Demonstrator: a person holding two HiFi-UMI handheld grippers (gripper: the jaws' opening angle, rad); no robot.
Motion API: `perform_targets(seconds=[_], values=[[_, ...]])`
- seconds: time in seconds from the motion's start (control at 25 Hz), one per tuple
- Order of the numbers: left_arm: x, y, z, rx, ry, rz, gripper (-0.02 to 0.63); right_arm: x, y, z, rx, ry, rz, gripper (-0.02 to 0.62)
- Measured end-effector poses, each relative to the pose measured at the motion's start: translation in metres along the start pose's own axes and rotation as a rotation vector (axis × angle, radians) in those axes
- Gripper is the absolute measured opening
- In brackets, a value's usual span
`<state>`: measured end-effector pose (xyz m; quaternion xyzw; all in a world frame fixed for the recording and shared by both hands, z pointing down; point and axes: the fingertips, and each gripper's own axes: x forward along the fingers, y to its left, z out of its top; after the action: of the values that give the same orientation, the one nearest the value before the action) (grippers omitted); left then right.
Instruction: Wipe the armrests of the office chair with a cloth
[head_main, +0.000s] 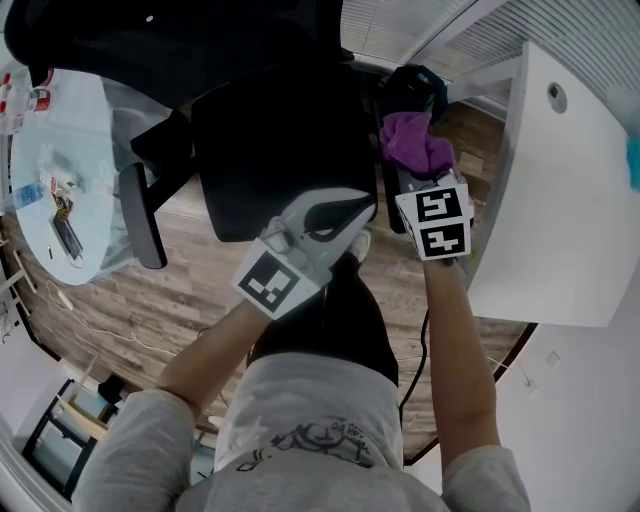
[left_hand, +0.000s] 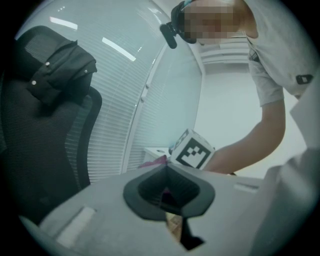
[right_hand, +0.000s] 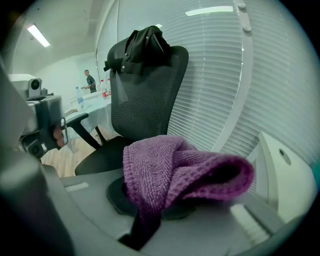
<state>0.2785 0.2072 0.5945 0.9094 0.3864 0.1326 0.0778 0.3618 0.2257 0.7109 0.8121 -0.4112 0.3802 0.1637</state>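
The black office chair (head_main: 280, 150) stands below me, with a grey left armrest (head_main: 140, 215) and a right armrest (head_main: 392, 200). My right gripper (head_main: 420, 172) is shut on a purple cloth (head_main: 412, 143) directly over the right armrest. In the right gripper view the cloth (right_hand: 175, 170) drapes in folds over the right gripper (right_hand: 150, 202). My left gripper (head_main: 350, 205) hovers over the seat's front edge, apart from both armrests. Its jaws (left_hand: 170, 195) are shut with nothing between them.
A white desk (head_main: 560, 190) stands close on the right of the chair. A round glass table (head_main: 60, 180) with small items is at the left. A black jacket (right_hand: 142, 42) hangs on the headrest. Window blinds are behind the chair. A cable runs across the wood floor (head_main: 415, 370).
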Motion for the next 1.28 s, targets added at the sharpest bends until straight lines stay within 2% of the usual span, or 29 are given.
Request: perform_targets(seconds=[0.28, 0.56, 0.92, 1.28], values=[[-0.003, 0.002, 0.0, -0.002, 0.008, 0.011, 0.001, 0.032, -0.02, 0.031, -0.013, 0.007, 0.011, 0.035], [-0.009, -0.001, 0.001, -0.01, -0.001, 0.023, 0.002, 0.043, -0.025, 0.043, -0.014, 0.005, 0.015, 0.035], [-0.012, -0.009, 0.001, -0.005, -0.001, 0.024, 0.002, 0.035, -0.02, 0.037, -0.007, -0.001, 0.004, 0.034], [-0.009, -0.015, 0.004, -0.009, -0.009, 0.023, 0.002, 0.005, -0.002, 0.01, -0.006, 0.004, 0.006, 0.034]])
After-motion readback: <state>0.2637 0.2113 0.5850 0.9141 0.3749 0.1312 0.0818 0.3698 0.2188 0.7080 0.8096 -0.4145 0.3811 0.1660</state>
